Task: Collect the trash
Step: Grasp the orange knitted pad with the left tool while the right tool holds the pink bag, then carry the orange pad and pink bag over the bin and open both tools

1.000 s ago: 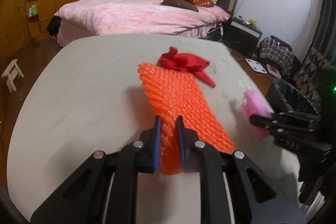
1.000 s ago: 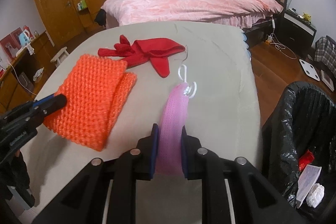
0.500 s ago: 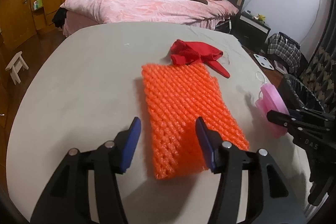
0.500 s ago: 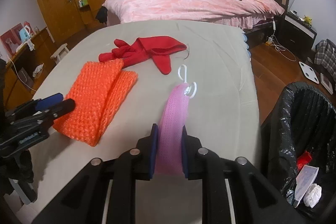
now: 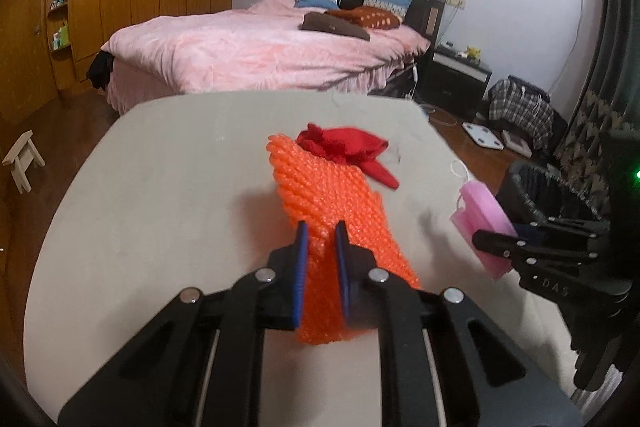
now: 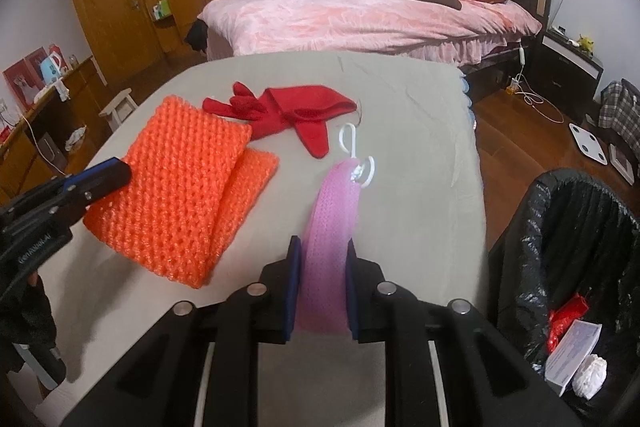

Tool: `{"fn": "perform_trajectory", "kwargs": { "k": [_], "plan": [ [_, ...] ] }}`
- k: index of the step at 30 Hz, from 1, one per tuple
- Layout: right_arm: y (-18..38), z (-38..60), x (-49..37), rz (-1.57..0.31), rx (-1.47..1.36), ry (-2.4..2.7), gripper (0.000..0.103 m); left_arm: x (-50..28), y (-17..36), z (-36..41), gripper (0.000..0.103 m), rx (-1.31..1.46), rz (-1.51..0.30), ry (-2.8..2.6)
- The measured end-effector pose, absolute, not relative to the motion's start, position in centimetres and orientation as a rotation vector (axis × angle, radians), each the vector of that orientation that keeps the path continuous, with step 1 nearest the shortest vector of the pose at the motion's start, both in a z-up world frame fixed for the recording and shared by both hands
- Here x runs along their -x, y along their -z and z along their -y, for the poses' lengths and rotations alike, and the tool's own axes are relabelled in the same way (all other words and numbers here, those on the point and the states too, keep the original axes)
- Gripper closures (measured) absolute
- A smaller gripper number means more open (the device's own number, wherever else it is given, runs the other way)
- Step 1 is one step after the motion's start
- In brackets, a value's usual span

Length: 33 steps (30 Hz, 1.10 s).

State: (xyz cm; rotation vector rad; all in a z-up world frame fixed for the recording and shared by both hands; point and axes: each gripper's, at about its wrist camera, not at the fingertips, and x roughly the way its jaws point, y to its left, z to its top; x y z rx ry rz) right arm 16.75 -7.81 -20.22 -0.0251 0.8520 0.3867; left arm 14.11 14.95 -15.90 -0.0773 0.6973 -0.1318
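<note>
Left gripper (image 5: 320, 239) – my jaws just closed, pinching near edge of orange knitted net sleeve (image 5: 320, 195). Right gripper (image 6: 320, 267) clamps pink knitted pouch (image 6: 332, 219). Black-lined bin (image 6: 568, 259) to its right. Risk: shallow bite – sleeve slips in transit.

The left tongs (image 5: 320, 239) have just closed, and their blue pads now pinch the near end of the orange knitted cloth (image 5: 320, 183), lifting it off the table (image 5: 160, 207). The cloth's far end reaches a red glove (image 5: 352, 147) lying on the table. To the right, the right tongs (image 5: 496, 247) hold a pink knitted piece (image 5: 480, 211) with a white loop, probably a small hook. Just beyond stands a black-lined trash bin (image 5: 552, 191). A pink bed (image 5: 260, 55) fills the background.
</note>
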Motion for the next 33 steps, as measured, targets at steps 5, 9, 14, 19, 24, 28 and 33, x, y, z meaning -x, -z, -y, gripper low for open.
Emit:
{"fn": "perform_trajectory", "kwargs": {
  "k": [5, 9, 14, 19, 24, 28, 33],
  "plan": [
    [18.3, 8.2, -16.2, -0.813, 0.015, -0.395, 0.083, -13.7, 14.4, -15.2, 0.091, 0.101, -0.664, 0.129],
    [16.3, 8.5, -15.5, -0.773, 0.018, -0.396, 0.083, -13.3, 13.0, -14.8, 0.091, 0.098, -0.641, 0.14],
    [13.9, 9.3, -14.6, -0.728, 0.006, -0.395, 0.083, -12.8, 12.0, -13.8, 0.091, 0.082, -0.631, 0.152],
    [12.0, 10.3, -13.9, -0.695, -0.013, -0.382, 0.083, -12.5, 11.2, -12.7, 0.091, 0.071, -0.626, 0.166],
    [10.7, 11.2, -13.1, -0.676, -0.024, -0.368, 0.083, -12.1, 10.3, -11.6, 0.091, 0.062, -0.619, 0.172],
    [9.9, 12.1, -12.3, -0.663, -0.029, -0.351, 0.083, -11.8, 9.5, -10.5, 0.091, 0.054, -0.609, 0.181],
    [9.1, 13.6, -11.1, -0.646, -0.034, -0.322, 0.083, -11.4, 8.6, -9.0, 0.091, 0.035, -0.595, 0.198]
  ]
}}
